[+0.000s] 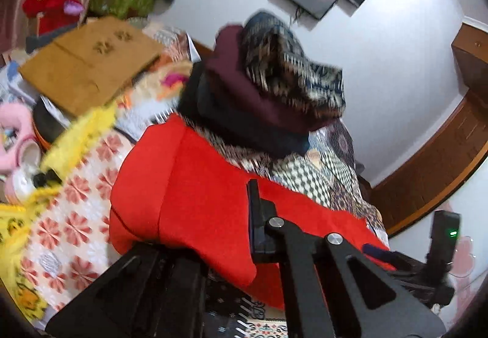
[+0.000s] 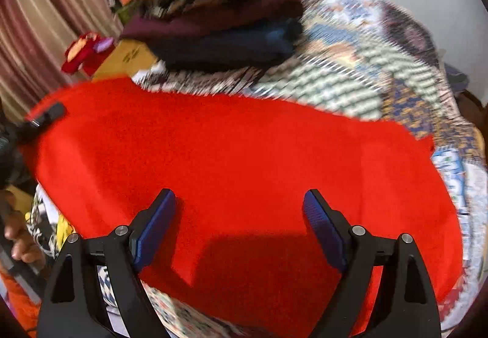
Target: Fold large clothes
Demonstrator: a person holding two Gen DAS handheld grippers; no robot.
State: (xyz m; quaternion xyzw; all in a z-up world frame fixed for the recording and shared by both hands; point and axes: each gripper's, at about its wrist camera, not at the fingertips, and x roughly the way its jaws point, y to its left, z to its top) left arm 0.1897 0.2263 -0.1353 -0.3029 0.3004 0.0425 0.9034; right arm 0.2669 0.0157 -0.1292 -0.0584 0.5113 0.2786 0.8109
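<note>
A large red garment [image 2: 238, 155] lies spread over a patterned bedspread [image 2: 350, 88]. In the left wrist view its near edge [image 1: 189, 200] is raised and drapes over my left gripper [image 1: 250, 200], which is shut on the cloth; one finger is hidden under the fabric. The right wrist view shows that same left gripper [image 2: 45, 115] clamped on the garment's far left corner. My right gripper [image 2: 239, 210] stands open just above the garment's near part, blue pads [image 2: 158, 228] wide apart, nothing between them.
A stack of folded dark and patterned clothes [image 2: 219, 26] sits behind the garment, also visible as the stack [image 1: 259, 94]. A cardboard box [image 1: 88, 63], red plush toy [image 1: 52, 8] and yellow fuzzy cloth [image 1: 76, 136] lie left. A hand [image 2: 21, 243] shows at the left edge.
</note>
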